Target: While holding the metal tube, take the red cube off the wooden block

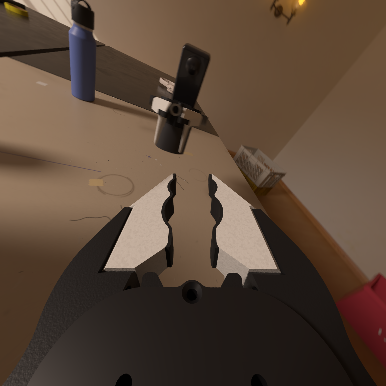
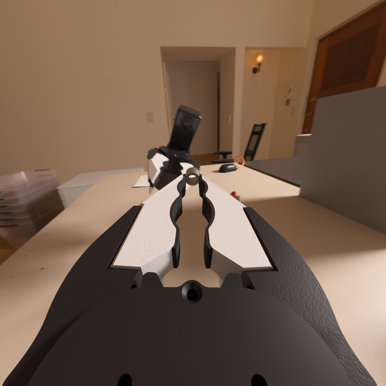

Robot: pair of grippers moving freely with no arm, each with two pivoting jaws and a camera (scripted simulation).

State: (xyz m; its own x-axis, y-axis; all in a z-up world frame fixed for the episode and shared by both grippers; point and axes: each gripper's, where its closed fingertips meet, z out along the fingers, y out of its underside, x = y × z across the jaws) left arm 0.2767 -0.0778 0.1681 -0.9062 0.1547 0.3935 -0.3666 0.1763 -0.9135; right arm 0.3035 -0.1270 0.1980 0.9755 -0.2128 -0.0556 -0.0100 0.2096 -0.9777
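Beige walls and a doorway back a tan bench (image 2: 261, 219), where the red cube (image 2: 234, 192) sits on the wooden block (image 2: 237, 197) out on the open surface, just right of the right tool's tips. That right tool (image 2: 192, 177) pinches the metal tube (image 2: 192, 177) end-on at its very tips, probably to keep it clear of the bench. Facing it, the left tool (image 1: 192, 177) hangs parted and empty near the bench's right edge, seemingly free to fetch the cube, with a blue bottle (image 1: 82, 62) toward the far left corner
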